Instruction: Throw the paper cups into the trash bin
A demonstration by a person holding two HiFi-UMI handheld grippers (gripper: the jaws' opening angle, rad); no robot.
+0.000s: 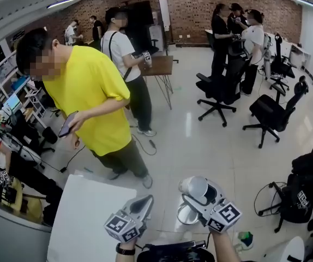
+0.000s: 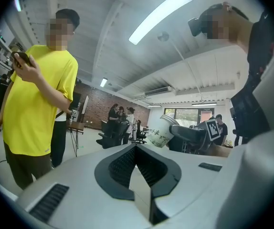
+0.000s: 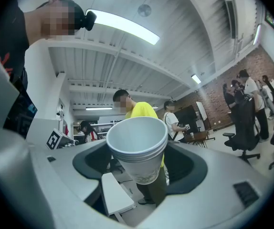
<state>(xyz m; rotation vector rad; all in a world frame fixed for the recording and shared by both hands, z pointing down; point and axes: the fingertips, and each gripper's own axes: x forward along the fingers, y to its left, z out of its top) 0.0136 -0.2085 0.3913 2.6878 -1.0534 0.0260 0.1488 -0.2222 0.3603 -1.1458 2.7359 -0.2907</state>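
A stack of nested white paper cups point(image 1: 193, 186) is tilted on its side in the head view, with my right gripper point(image 1: 198, 194) shut on it. In the right gripper view the cups point(image 3: 138, 147) sit between the jaws with their open mouths facing the camera. Just below that gripper a pale round container point(image 1: 187, 215) stands on the floor, partly hidden; I cannot tell if it is the bin. My left gripper point(image 1: 142, 202) hangs to the left of the cups, shut and holding nothing. Its view shows the same cups point(image 2: 163, 132) off to the right.
A white table point(image 1: 91, 217) lies at lower left. A person in a yellow shirt point(image 1: 91, 91) stands close ahead on the left, looking at a phone. Black office chairs point(image 1: 274, 113) and other people stand farther off on the glossy floor; another chair point(image 1: 304, 187) is at right.
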